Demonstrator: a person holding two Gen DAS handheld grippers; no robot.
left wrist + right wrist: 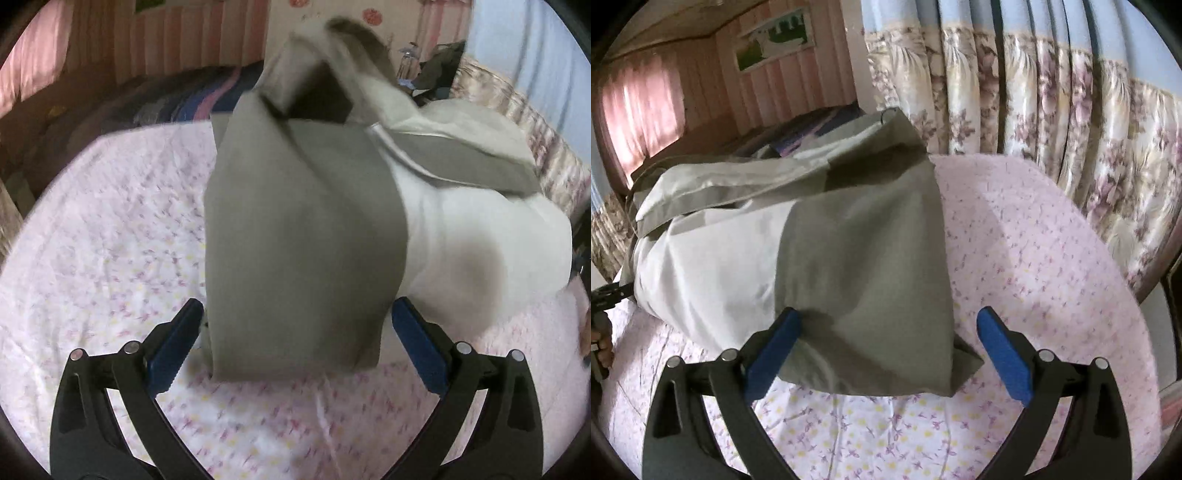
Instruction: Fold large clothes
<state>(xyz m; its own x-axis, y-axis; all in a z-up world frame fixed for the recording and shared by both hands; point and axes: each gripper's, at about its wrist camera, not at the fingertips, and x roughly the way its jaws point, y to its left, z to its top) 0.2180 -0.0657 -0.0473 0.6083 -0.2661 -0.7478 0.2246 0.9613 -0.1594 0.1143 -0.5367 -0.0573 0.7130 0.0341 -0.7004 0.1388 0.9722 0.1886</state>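
Pink flowered bedsheet (110,229) is lying under a grey-and-white garment (303,229), which is showing no readable label. Left gripper (297,325) and right gripper (888,332) are standing spread wide, released, straddling the garment's near corners without pinching.

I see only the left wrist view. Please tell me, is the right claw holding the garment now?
Observer: No. The right claw is open; the garment's grey corner lies between its fingers, and the right finger is clear of it.
Operator: What is beyond that corner?
Observer: Bare flowered bedsheet, then a floral curtain.
Operator: Is the left claw visible there?
Observer: Only a dark part at the frame's left edge, beside the garment's white part.
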